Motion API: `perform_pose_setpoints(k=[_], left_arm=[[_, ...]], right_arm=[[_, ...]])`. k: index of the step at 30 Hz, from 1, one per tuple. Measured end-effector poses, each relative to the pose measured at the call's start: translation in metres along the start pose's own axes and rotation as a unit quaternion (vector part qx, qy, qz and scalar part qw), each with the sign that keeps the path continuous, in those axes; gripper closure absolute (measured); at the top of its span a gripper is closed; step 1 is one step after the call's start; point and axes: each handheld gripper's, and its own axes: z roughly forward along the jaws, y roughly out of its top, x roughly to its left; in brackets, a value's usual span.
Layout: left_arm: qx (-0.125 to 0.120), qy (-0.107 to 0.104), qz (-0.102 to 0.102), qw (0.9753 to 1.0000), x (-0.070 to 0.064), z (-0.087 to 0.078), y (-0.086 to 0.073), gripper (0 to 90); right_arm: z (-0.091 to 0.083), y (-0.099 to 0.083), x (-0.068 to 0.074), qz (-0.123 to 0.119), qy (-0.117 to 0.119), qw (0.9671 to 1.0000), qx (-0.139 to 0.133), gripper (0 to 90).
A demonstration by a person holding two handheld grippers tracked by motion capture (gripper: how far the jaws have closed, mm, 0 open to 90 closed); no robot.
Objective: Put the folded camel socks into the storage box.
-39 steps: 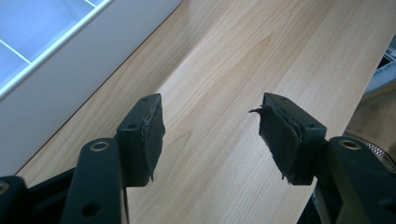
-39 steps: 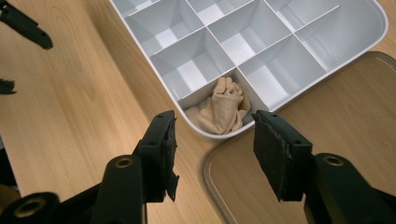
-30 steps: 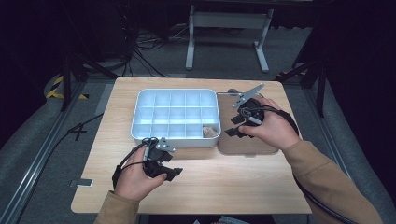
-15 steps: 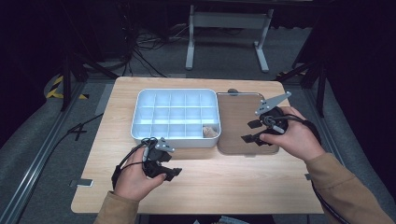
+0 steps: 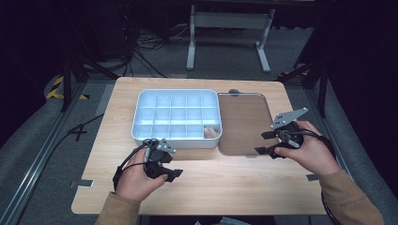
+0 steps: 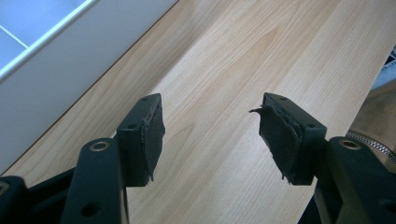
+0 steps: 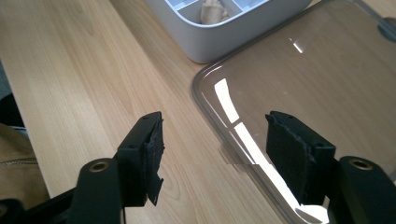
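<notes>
White box, shallow, split into a grid of small square compartments, lying flat on the wooden table. In the compartment at the box's near right corner, one small pale beige lump; seen from the right gripper view too, too blurred to identify. Touching the box's right wall, a clear brown-tinted lid, flat on the table, rounded corners, glare along its near edge.

Left gripper just in front of the box's near left corner, held low in the left hand, palm down, cable looping by the wrist. Jaws spread wide apart, nothing between them but bare wood; box wall at the upper left of that view.

Right gripper to the right of the box, over the lid's near right corner, gripped by the right hand, forearm coming in from the lower right. Jaws apart and empty, one over wood, the other over the lid's edge.
</notes>
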Motion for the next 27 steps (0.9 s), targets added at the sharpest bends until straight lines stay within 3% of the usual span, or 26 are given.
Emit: perform_pose_setpoints(k=[12,22,27], left_arm=[[0.006,0.002,-0.001,1.0,0.001,0.003,0.0,40.6],[0.014,0.0,0.004,0.9999,0.003,0.01,-0.001,39.9],[0.021,0.0,0.007,0.9998,0.005,0.015,-0.003,39.8]], right_arm=[[0.02,-0.047,0.0,0.021,0.006,0.9995,-0.024,36.9],[0.04,-0.07,-0.001,0.013,0.009,0.9996,-0.022,37.0],[0.059,-0.084,-0.001,0.006,0.016,0.9996,-0.021,37.1]])
